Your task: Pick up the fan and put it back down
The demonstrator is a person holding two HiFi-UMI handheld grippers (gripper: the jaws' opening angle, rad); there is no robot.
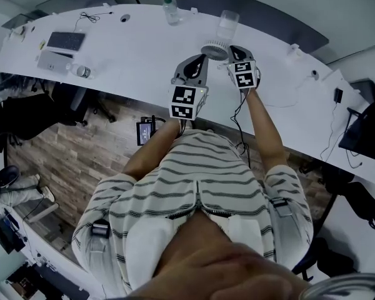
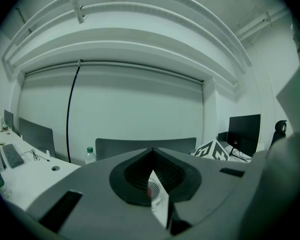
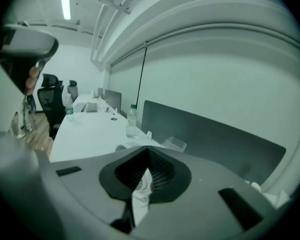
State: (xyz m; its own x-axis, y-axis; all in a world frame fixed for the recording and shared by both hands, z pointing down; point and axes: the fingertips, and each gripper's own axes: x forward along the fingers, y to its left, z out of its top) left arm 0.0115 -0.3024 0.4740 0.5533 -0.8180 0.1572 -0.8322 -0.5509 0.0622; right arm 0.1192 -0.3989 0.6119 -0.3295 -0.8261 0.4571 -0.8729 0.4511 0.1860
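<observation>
Fan (image 1: 214, 50): round and white with its grille facing up, it lies on the white table (image 1: 144, 49) just past the tips of both grippers, nearer the right one. Neither gripper holds it.
Person (image 1: 194, 192): seen from above in a striped shirt, with both forearms stretched forward over the table's near edge.
Left gripper (image 1: 199, 60): its jaws are clenched together with nothing between the pads. Its own view shows only a thin slit between them, and through the slit a sliver of the grille with a reddish hub.
Right gripper (image 1: 235, 50): its jaws are pressed together and empty. The tip sits right beside the rim on the right; whether it touches the rim cannot be told.
Cup (image 1: 228, 24): clear plastic and upright, just beyond the grille.
Bottle (image 1: 170, 10): clear with a green cap, upright near the table's far edge, to the left of the clear plastic one.
Dividers (image 1: 250, 8): grey panels standing along the far edge of the table.
Keyboard (image 1: 65, 40): dark, well apart at the table's far left end.
Second bottle (image 1: 81, 71): lying on its side near the table's front edge, close to that dark board.
Floor (image 1: 69, 149): wood-patterned, showing below the table on the left.
Office chair (image 1: 75, 102): black, standing on the wood pattern.
</observation>
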